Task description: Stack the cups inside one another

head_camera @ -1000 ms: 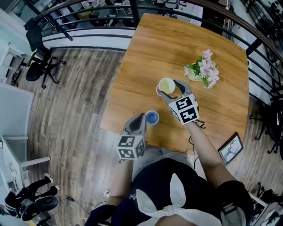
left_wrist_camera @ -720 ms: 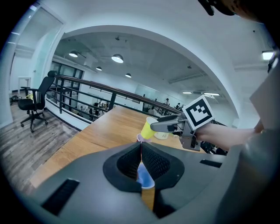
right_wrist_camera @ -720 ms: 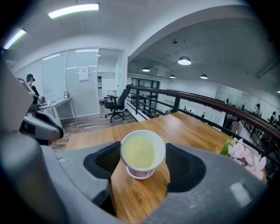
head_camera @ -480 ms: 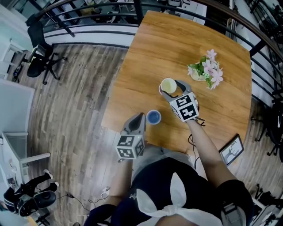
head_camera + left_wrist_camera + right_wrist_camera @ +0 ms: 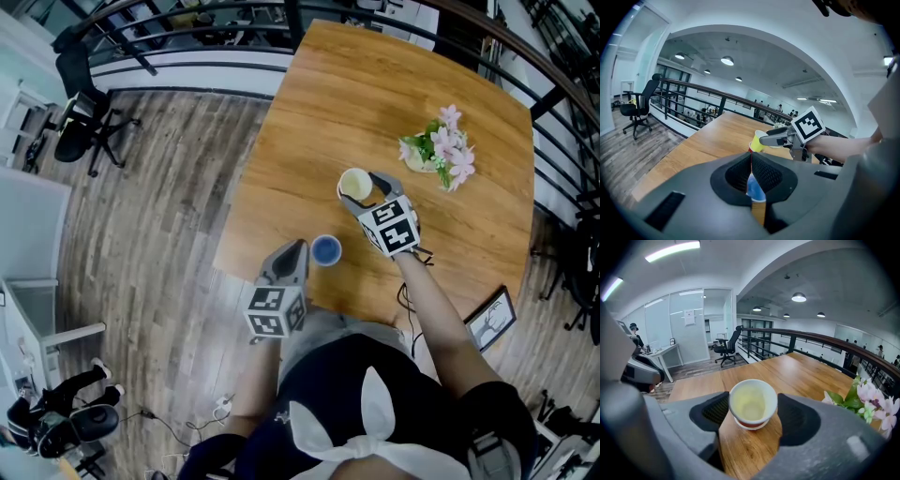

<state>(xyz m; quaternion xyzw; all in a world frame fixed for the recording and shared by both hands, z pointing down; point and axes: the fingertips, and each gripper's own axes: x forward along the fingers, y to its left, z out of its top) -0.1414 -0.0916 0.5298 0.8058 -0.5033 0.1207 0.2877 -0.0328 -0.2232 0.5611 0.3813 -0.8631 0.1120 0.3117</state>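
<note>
- Wooden table (image 5: 375,94): carries three cups, plus a spray of pink flowers (image 5: 439,150) toward its right edge.
- Yellow cup (image 5: 752,404): about mid-table, upright, seated inside the red cup (image 5: 751,424). Only a red band shows beneath it.
- Right gripper (image 5: 361,187): jaws spread wide on either side of the yellow cup. The pads appear to press on its wall, so a grip is judged, though contact on one side is hard to confirm.
- Blue cup (image 5: 325,250): upright and alone, close to the near edge, apart from the nested pair.
- Left gripper (image 5: 299,247): jaws drawn together, holding nothing, with the tip just beside the blue cup.
- Progress: one nesting looks done. Left to do: let go of the yellow cup and add the blue cup to the stack.
</note>
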